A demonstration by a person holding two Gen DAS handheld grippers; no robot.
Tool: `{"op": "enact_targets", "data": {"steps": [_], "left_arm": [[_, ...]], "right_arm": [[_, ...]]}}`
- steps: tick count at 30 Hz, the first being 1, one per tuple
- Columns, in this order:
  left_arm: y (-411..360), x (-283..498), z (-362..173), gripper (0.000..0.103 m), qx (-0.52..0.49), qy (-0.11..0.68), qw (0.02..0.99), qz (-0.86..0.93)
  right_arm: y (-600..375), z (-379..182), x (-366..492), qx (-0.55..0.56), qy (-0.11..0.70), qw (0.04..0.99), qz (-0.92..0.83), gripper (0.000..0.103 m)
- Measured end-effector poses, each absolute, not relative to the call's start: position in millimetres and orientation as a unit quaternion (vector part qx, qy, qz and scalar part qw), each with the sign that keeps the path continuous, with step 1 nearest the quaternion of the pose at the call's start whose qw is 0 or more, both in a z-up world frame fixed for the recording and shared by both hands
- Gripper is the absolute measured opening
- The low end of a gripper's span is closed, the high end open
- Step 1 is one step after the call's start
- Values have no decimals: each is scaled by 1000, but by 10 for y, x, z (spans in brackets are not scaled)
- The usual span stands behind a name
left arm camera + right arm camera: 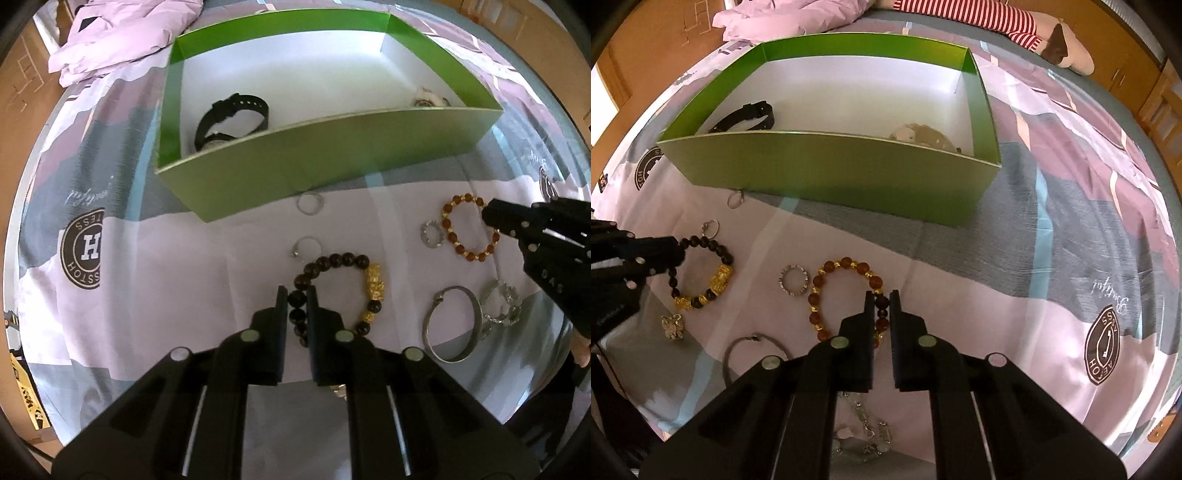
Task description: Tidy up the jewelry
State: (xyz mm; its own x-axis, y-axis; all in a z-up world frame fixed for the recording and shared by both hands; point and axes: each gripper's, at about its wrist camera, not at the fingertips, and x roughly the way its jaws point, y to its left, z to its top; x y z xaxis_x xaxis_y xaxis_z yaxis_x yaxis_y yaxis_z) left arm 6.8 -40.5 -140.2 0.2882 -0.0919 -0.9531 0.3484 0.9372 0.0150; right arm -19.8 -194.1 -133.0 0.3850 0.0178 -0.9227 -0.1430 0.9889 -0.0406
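Left tongs (pixel 297 295) are closing narrow on the dark bead bracelet (pixel 334 291), gripping beads on its left side. Right tongs (pixel 882 299) are closing narrow on the amber bead bracelet (pixel 846 299), gripping beads on its right side. Both bracelets are lying on the bed sheet (pixel 1052 295), near side of the green box (pixel 325 162).

Surroundings: box is sitting far of the jewelry, w/ its near wall standing between tongs and box interior. Pink bedding (pixel 122 33) is bunching at far left; a striped plush (pixel 979 18) is lying at far right.

Count:
- Bead bracelets: 2, both gripped.
- Thin rings: 2, just near of the box, one (pixel 309 203) far, one (pixel 306 247) nearer.
- Studded ring (pixel 432 234): 1, just left of amber bracelet.
- Metal bangle (pixel 452 325): 1, at near right.
- Clear-bead bracelet (pixel 500 306): 1, touching bangle's right.
- Butterfly charm (pixel 672 326): 1.
- In box: black watch (pixel 232 118) at left, 1; pale item (pixel 430 98) at right, type unclear.
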Motion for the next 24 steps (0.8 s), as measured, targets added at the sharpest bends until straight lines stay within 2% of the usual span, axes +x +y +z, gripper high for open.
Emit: {"op": "enact_targets", "data": {"steps": [3, 5, 6, 7, 13, 14, 16, 20, 21, 22, 24], "left_arm": [[-364, 117, -1337, 10, 102, 579, 797, -138], [-304, 139, -1341, 18, 102, 580, 797, -136], [-261, 138, -1373, 41, 105, 582, 795, -139], [-288, 110, -1374, 54, 113, 579, 794, -146], [-585, -120, -1316, 54, 148, 553, 792, -215], [-622, -147, -1345, 53, 156, 553, 790, -215], [-687, -167, -1461, 35, 172, 560, 782, -211], [-657, -86, -1653, 30, 160, 578, 773, -206], [-635, -70, -1639, 26, 152, 578, 774, -209], [-615, -47, -1635, 11, 149, 579, 774, -208], [-564, -21, -1626, 9, 140, 582, 774, -206]], "right_arm": [[-1971, -1351, -172, -57, 556, 828, 45, 7], [-2003, -1344, -136, -53, 555, 829, 46, 7], [-1997, -1343, -130, -54, 556, 828, 47, 7], [-1994, -1353, -139, -54, 557, 827, 46, 7], [-2013, -1437, -144, -49, 570, 819, 44, 7], [-2015, -1440, -143, -48, 570, 819, 44, 7], [-2022, -1440, -144, -47, 571, 818, 44, 7], [-2010, -1452, -143, -50, 573, 817, 44, 7], [-2007, -1458, -142, -51, 573, 817, 44, 7], [-2005, -1459, -141, -52, 574, 816, 45, 7], [-2006, -1465, -139, -53, 574, 816, 44, 7]]}}
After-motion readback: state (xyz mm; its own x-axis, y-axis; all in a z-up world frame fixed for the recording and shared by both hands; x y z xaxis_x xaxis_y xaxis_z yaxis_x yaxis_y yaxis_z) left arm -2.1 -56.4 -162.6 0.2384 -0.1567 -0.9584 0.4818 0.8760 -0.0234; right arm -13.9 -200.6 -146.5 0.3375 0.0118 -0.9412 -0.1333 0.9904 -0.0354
